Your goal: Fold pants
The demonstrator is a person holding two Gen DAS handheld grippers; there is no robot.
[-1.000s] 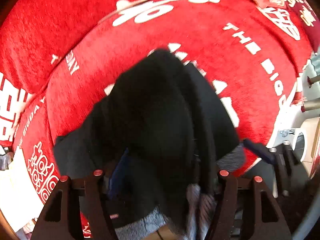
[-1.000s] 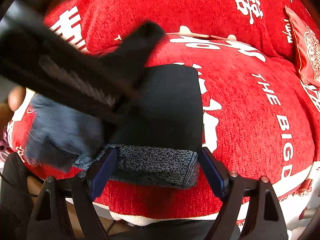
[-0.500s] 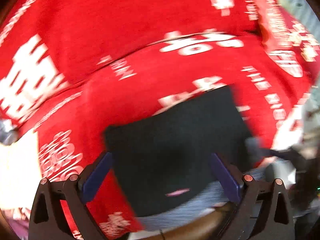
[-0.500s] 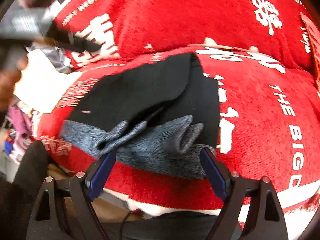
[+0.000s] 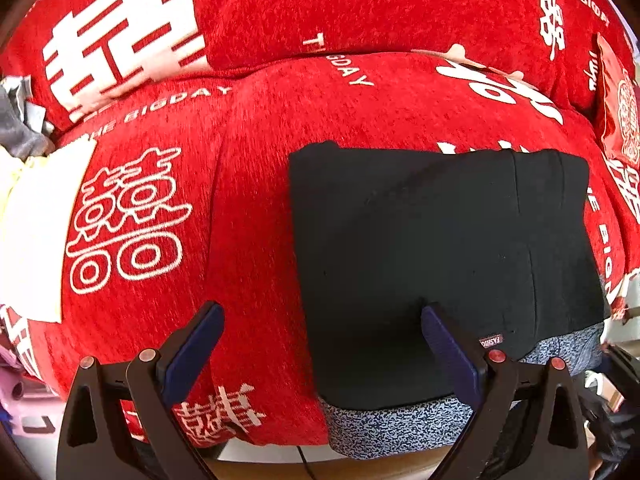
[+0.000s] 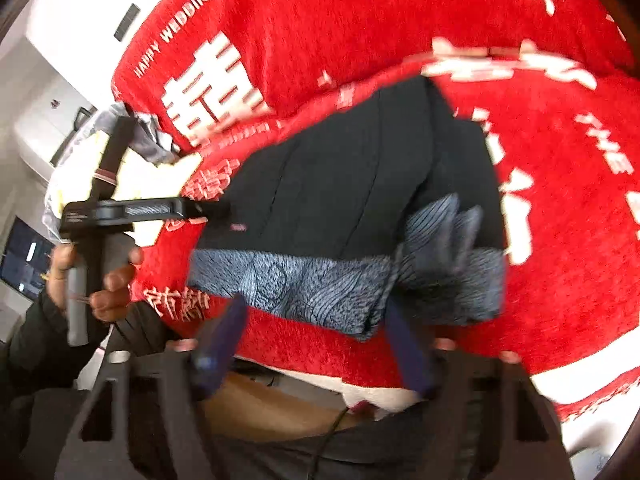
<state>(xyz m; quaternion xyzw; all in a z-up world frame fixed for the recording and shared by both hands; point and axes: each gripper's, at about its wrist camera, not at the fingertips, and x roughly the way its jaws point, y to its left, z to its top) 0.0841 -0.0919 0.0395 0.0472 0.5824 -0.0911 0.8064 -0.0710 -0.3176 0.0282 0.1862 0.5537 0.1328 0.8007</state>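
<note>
Black pants with a grey lining edge lie folded in a rectangle on a red sofa cushion. My left gripper is open and empty, just in front of the pants' near left corner. In the right wrist view the pants show a rumpled grey lining flap at the near right. My right gripper is open and empty, close to the grey edge. The left gripper body shows there, held by a hand at the left.
The red sofa backrest with white lettering rises behind. A red pillow sits at the right. A white-yellow cloth and grey fabric lie at the left end. The sofa's front edge is just below both grippers.
The left gripper laid the pants down flat, let go and drew back to the left. The right gripper moved closer to the grey edge and turned; its view is blurred.
</note>
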